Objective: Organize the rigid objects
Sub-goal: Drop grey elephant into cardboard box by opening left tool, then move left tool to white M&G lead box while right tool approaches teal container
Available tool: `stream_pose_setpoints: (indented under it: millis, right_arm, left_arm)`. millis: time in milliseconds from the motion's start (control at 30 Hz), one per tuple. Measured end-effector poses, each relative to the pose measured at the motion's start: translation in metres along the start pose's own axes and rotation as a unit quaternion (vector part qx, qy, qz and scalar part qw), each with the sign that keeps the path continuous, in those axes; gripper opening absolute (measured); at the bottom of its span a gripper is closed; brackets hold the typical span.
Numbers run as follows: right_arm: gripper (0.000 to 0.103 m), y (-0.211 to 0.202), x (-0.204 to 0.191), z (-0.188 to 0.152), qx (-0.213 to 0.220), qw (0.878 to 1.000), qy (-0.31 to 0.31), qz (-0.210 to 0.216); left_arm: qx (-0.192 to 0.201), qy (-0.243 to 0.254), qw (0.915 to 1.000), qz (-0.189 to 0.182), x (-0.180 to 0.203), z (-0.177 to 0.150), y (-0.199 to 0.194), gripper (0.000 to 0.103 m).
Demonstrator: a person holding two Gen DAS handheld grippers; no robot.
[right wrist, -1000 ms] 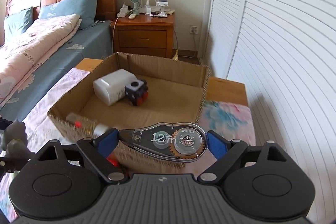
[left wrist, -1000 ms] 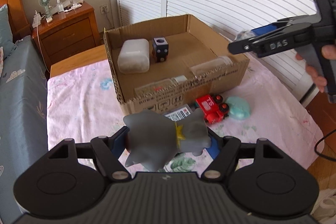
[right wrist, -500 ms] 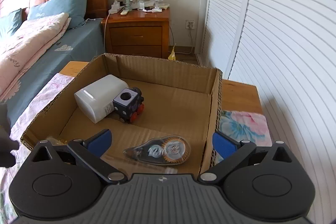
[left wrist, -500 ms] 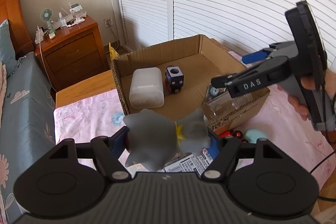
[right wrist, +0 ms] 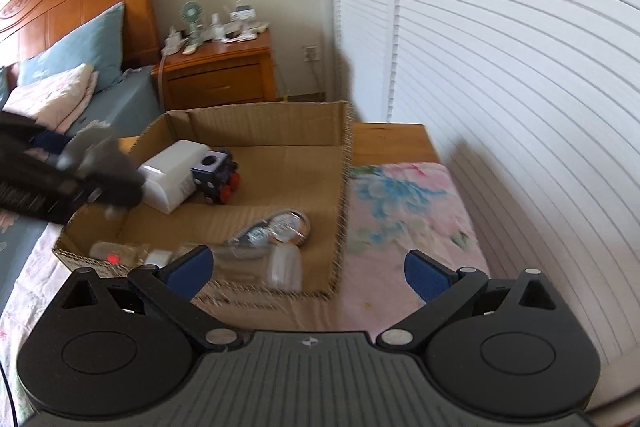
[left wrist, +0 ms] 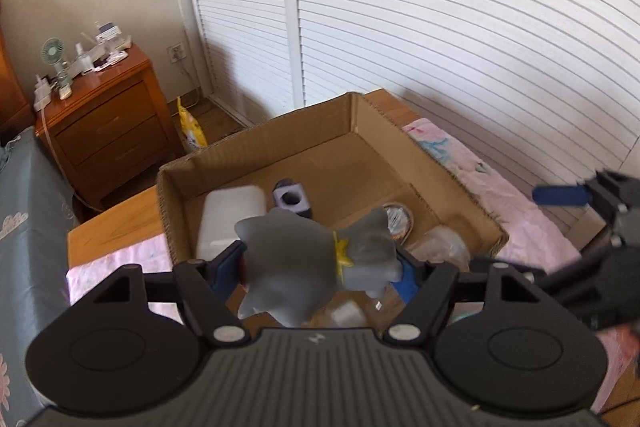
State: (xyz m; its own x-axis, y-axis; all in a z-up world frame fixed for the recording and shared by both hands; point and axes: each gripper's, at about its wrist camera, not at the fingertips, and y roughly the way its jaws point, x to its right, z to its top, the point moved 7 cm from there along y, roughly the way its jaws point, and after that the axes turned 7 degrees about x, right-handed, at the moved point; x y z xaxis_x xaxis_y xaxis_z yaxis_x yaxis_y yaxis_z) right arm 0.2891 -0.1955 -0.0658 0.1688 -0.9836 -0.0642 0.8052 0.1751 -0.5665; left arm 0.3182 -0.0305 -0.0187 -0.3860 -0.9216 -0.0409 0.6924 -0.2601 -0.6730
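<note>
Between the left gripper's (left wrist: 316, 269) clenched jaws sits a grey toy figure (left wrist: 308, 263) with a yellow collar, held above the near edge of the cardboard box (left wrist: 384, 143). Off to the right, the right gripper (right wrist: 308, 271) has its jaws spread wide and released, nothing between them, near the box's near right corner. Inside the box lie a white container (right wrist: 172, 175), a dark cube toy (right wrist: 216, 175) just beside it, and a correction tape roller (right wrist: 276, 227) nearer. Under the box, a pink flowered cloth (right wrist: 404, 211) covers the table (right wrist: 388, 139).
</note>
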Motion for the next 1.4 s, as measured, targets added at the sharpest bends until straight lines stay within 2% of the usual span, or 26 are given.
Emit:
stream_pose_setpoints:
  millis: [233,333,433,467,533,600,733,933,1133,1300,1400]
  right_arm:
    - [0.103,-0.009,0.020,-0.014,-0.001,1.000,0.017,-0.019]
    - [0.103,-0.012,0.028,-0.013,0.005,0.999,0.022,-0.025]
    - [0.103,-0.016,0.036,-0.011,0.012,0.999,0.036,-0.024]
    - [0.103,-0.017,0.037,-0.011,0.012,0.999,0.040,-0.022]
    - [0.103,-0.018,0.039,-0.011,0.013,0.999,0.041,-0.023]
    - [0.103,-0.021,0.038,-0.012,0.012,0.999,0.036,-0.025]
    - [0.103,-0.027,0.035,-0.012,0.014,0.999,0.038,-0.025]
    - [0.103,-0.042,0.023,-0.010,0.019,0.999,0.027,-0.022]
    - [0.103,-0.057,0.013,-0.011,0.023,0.999,0.016,-0.022]
    - [0.103,-0.064,0.004,-0.013,0.027,0.999,0.002,-0.026]
    - [0.103,-0.070,0.001,-0.015,0.031,0.999,-0.002,-0.020]
  left_arm:
    - [-0.010,0.023,0.9995,-0.020,0.029,0.040,0.045,0.074]
    - [-0.020,0.028,0.9993,-0.016,0.035,0.050,0.068,0.075]
    - [-0.015,0.034,0.9993,-0.003,0.037,0.059,0.086,0.083]
    - [-0.013,0.033,0.9993,0.008,0.036,0.061,0.088,0.092]
    - [-0.007,0.028,0.9994,0.019,0.034,0.064,0.090,0.094]
    - [-0.009,0.020,0.9997,0.014,0.032,0.061,0.085,0.094]
    - [-0.009,0.023,0.9993,0.028,0.025,0.055,0.067,0.094]
    - [-0.002,0.023,0.9993,0.030,0.017,0.037,0.023,0.097]
    - [0.017,0.031,0.9987,0.036,0.014,0.007,-0.026,0.100]
    - [0.028,0.002,0.9989,0.038,0.006,-0.026,-0.052,0.102]
    - [0.016,-0.023,0.9986,0.045,0.001,-0.052,-0.056,0.102]
